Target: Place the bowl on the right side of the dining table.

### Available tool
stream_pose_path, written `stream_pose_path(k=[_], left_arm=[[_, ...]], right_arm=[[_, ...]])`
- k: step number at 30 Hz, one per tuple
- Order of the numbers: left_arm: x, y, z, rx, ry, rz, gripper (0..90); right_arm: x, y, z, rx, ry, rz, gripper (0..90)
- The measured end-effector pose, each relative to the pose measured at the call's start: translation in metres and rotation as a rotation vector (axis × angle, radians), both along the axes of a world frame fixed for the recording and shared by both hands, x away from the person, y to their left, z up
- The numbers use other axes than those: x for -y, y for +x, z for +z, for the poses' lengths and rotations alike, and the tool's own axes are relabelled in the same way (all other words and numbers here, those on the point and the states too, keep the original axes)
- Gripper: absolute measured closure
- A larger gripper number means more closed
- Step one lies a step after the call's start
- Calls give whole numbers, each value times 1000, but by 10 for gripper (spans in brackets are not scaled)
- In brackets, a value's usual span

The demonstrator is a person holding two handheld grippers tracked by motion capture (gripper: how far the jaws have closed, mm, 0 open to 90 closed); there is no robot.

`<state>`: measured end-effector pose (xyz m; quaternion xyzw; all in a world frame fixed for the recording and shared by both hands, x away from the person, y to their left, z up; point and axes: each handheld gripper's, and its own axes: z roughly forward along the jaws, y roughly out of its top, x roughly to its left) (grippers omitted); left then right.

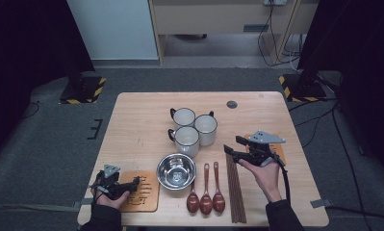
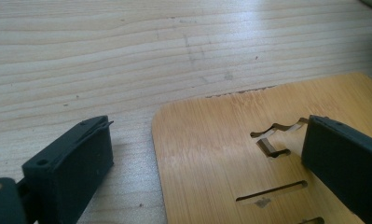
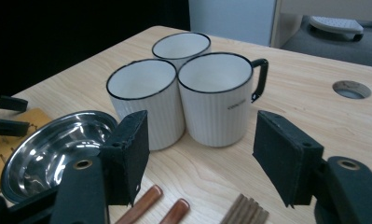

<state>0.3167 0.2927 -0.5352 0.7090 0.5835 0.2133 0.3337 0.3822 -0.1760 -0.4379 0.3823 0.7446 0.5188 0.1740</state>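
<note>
Three white mugs (image 1: 186, 139) with black rims stand bunched at the table's middle. My right gripper (image 1: 232, 145) hovers just right of them, a little above the table. It is open and points at them. In the right gripper view its jaws (image 3: 202, 121) frame the two nearer mugs (image 3: 216, 98) with nothing between the pads. At the front left, my left gripper (image 1: 135, 184) stands open and low, pointing right over a wooden coaster (image 1: 144, 195). In the left gripper view its jaws (image 2: 207, 126) straddle the coaster's edge (image 2: 211, 163) and hold nothing.
A steel bowl (image 1: 160, 168) sits in front of the mugs. Three brown spoons (image 1: 205, 192) and a bundle of chopsticks (image 1: 235, 187) lie to its right. A second coaster (image 1: 278, 153) lies under my right hand. A cable hole (image 1: 232, 104) marks the table's far side.
</note>
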Motion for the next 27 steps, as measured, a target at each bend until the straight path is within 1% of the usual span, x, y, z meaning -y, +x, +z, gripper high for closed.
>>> stream_pose_path(k=[4,9,12,17,20,23,24,26,27], left_arm=[[0,0,0,0,0,0,11],[0,0,0,0,0,0,11],[0,0,0,0,0,0,11],[0,0,0,0,0,0,10],[0,0,0,0,0,0,11],[0,0,0,0,0,0,11],[0,0,0,0,0,0,11],[0,0,0,0,0,0,10],[0,0,0,0,0,0,10]], right_arm=[[-11,-1,-1,8,2,15,391],[-25,-1,-4,1,-16,35,415],[-33,-2,-4,-15,-6,56,420],[-43,-3,-4,-11,-3,68,438],[-48,-5,-4,-23,-3,82,432],[-53,-6,-4,-49,-4,82,416],[-54,-6,-4,-47,-1,84,416],[-58,-6,-4,-60,10,93,418],[-59,-6,-4,-59,7,94,418]])
